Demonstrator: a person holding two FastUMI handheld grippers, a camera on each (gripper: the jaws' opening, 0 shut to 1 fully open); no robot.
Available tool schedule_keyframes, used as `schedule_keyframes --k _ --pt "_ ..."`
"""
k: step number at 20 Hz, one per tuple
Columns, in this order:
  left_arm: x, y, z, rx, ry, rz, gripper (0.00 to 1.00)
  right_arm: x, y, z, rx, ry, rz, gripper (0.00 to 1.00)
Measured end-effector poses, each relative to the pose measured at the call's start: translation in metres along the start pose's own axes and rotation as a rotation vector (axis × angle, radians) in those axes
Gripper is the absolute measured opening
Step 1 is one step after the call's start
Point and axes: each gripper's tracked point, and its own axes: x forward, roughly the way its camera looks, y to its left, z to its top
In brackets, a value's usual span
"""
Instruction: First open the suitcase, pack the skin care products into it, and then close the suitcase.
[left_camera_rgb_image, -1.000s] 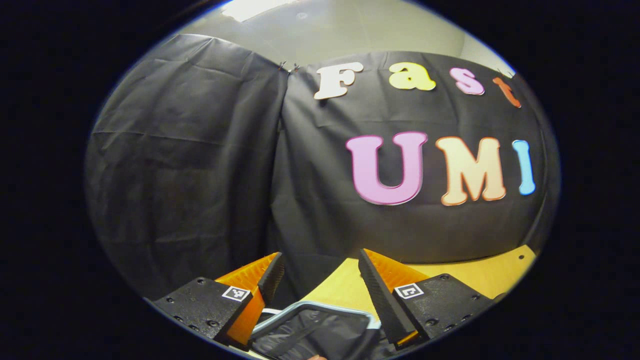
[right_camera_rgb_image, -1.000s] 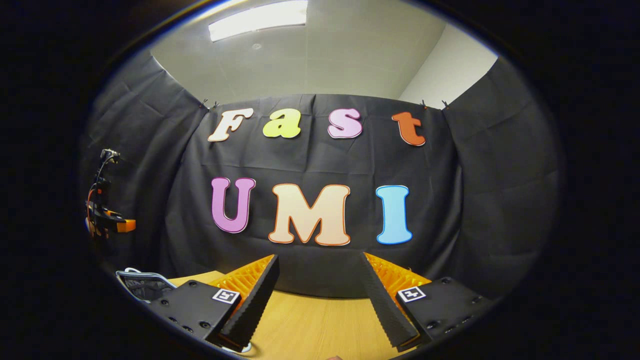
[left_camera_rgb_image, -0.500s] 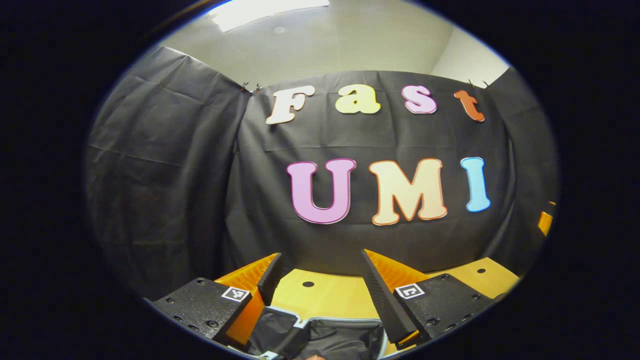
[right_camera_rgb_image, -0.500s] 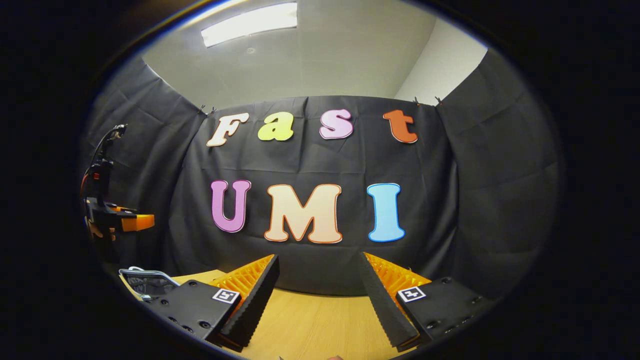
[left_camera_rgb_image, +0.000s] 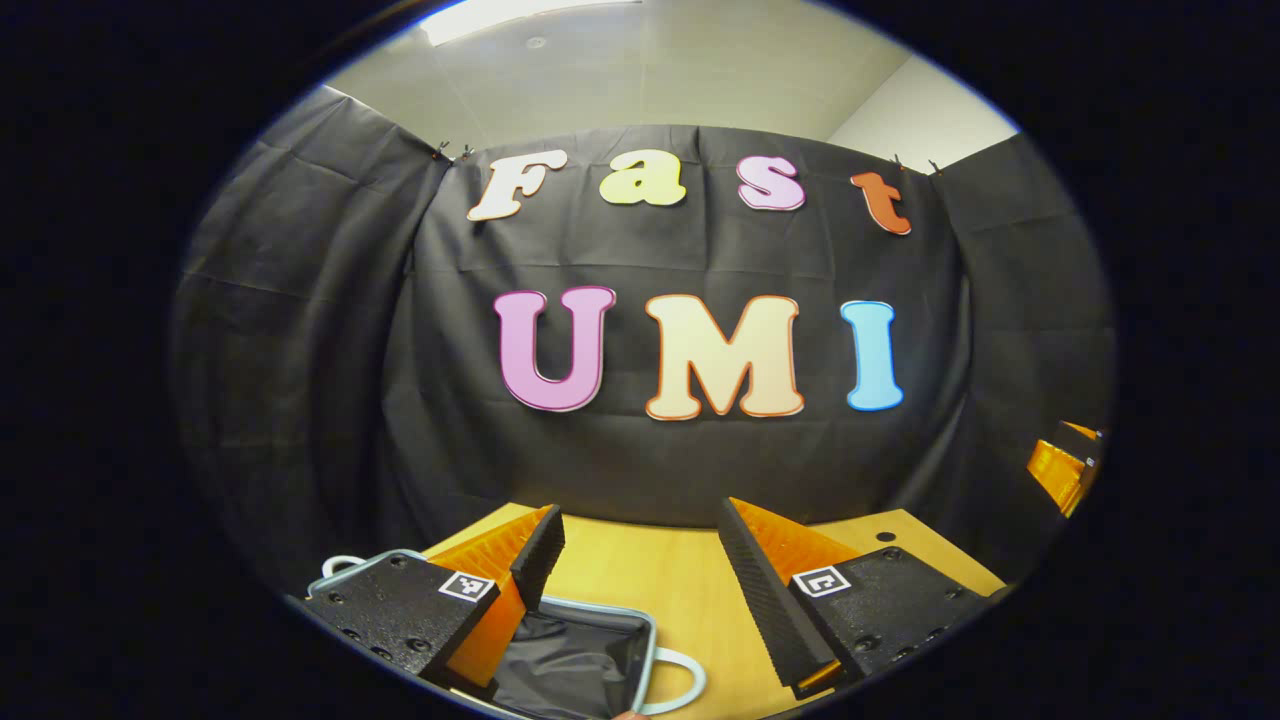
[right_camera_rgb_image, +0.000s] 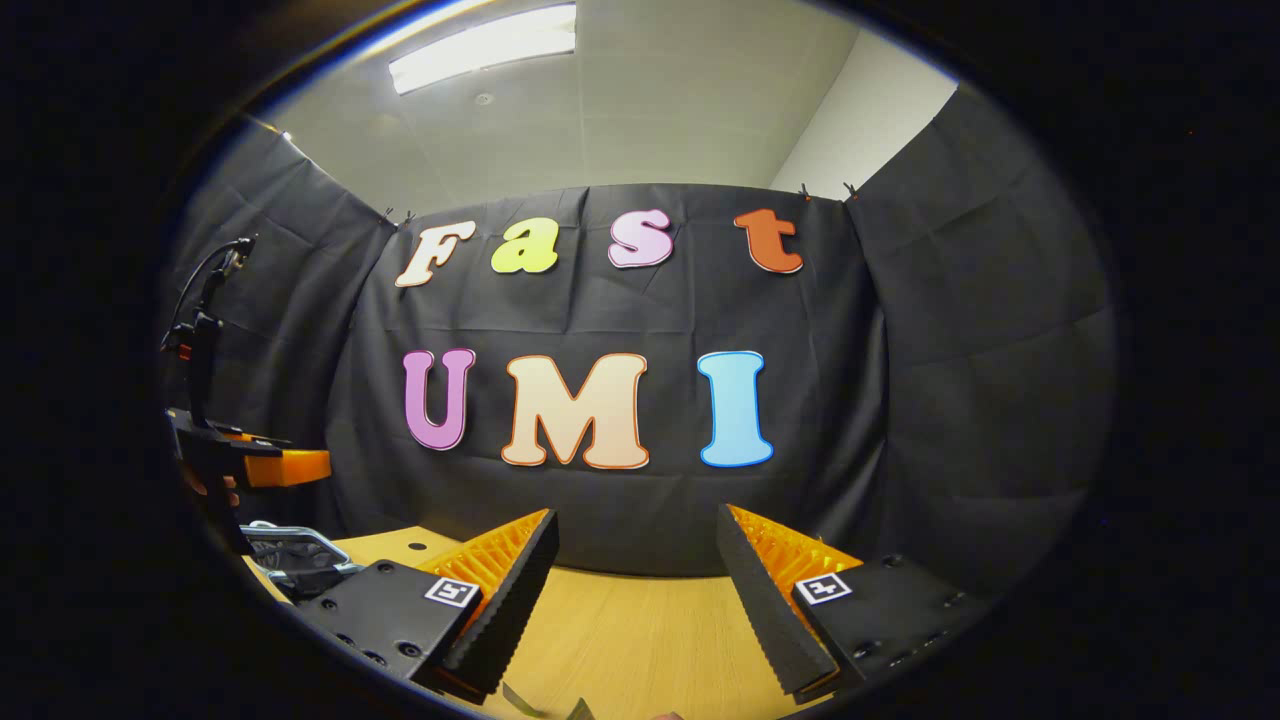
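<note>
The suitcase (left_camera_rgb_image: 585, 655) lies open on the wooden table, low in the left gripper view, showing dark lining, a pale blue rim and a loop handle (left_camera_rgb_image: 683, 681). My left gripper (left_camera_rgb_image: 640, 515) hangs open above its far edge, with nothing between the fingers. In the right gripper view, my right gripper (right_camera_rgb_image: 635, 515) is open over bare table, holding nothing. There the left gripper (right_camera_rgb_image: 270, 466) hovers at the far left, above a corner of the suitcase (right_camera_rgb_image: 290, 552). A part of the right gripper (left_camera_rgb_image: 1060, 465) sits at the right edge of the left gripper view.
The wooden table (right_camera_rgb_image: 620, 630) runs up to the black cloth wall close behind. Small round holes (left_camera_rgb_image: 878, 537) mark the tabletop near its back edge. A cable (right_camera_rgb_image: 205, 290) rises from the left gripper.
The left gripper view has swung to the right, so the suitcase now lies lower left under its fingers. In the right gripper view the left gripper has come closer at the left edge.
</note>
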Motion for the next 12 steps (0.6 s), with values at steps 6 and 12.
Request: schedule_keyframes --k 6,12 --pt "-0.01 -0.065 -0.043 -0.001 0.061 -0.113 0.92 -0.019 -0.019 -0.006 -0.004 0.003 -0.01 0.98" --pt "-0.025 -0.079 -0.088 0.002 0.162 -0.211 0.93 -0.03 -0.028 -0.006 -0.052 0.012 -0.007 0.98"
